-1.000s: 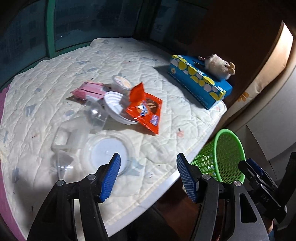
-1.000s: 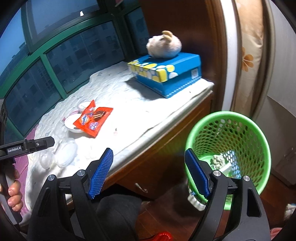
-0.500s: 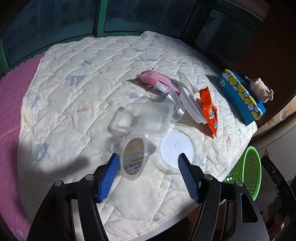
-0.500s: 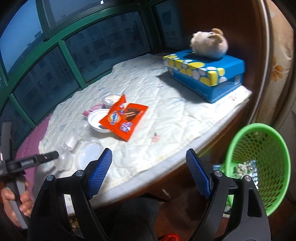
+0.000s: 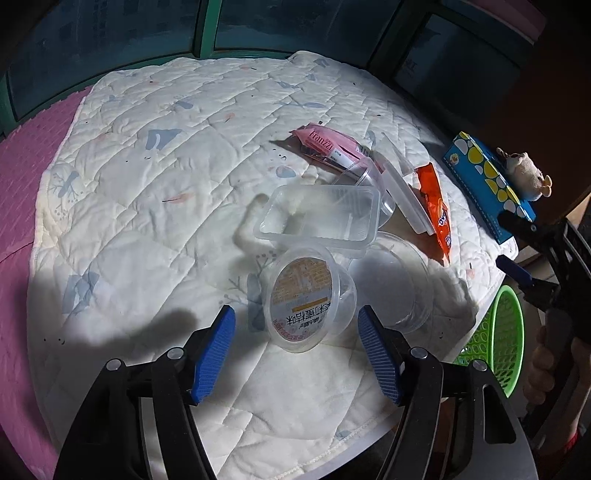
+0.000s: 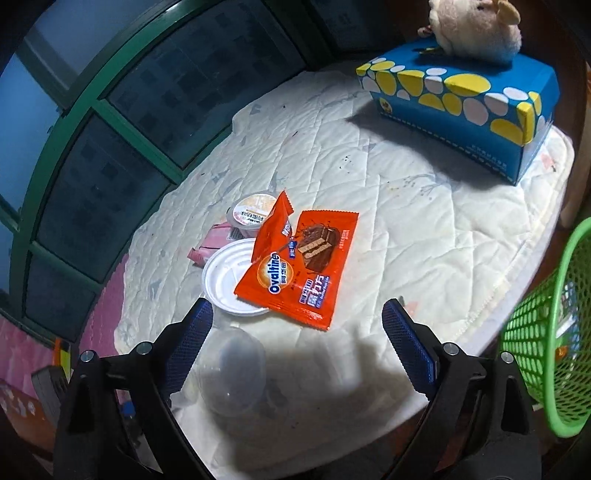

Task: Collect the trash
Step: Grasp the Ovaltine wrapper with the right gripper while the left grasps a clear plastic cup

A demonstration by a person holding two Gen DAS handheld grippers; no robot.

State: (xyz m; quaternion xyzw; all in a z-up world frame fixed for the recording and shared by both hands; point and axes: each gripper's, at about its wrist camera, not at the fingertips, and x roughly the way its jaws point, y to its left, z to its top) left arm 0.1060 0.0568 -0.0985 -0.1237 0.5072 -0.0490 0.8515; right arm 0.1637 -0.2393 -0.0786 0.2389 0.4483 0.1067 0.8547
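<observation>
Trash lies on a white quilted pad point(image 5: 155, 192). In the left wrist view a clear round cup with a printed lid point(image 5: 306, 295) lies on its side just ahead of my open, empty left gripper point(image 5: 297, 350). Behind it are a clear rectangular tray point(image 5: 321, 214), a clear round lid point(image 5: 399, 280), a pink wrapper point(image 5: 328, 146) and an orange wrapper point(image 5: 437, 210). In the right wrist view my open, empty right gripper point(image 6: 295, 343) hovers over the pad edge near the orange Ovaltine wrapper point(image 6: 299, 269), a white lid point(image 6: 227, 284) and a clear cup point(image 6: 232, 373). A green mesh basket point(image 6: 546, 339) hangs off the pad's right side.
A blue tissue box point(image 6: 461, 96) with a plush toy point(image 6: 476, 26) on top stands at the pad's far right. A second printed-lid cup point(image 6: 253, 214) sits behind the orange wrapper. Green-framed windows point(image 6: 92, 110) bound the back. A pink mat point(image 5: 18, 184) lies left of the pad.
My left gripper has swung left and come down close over the clear cup. My right gripper has moved from the basket toward the pad and the orange wrapper.
</observation>
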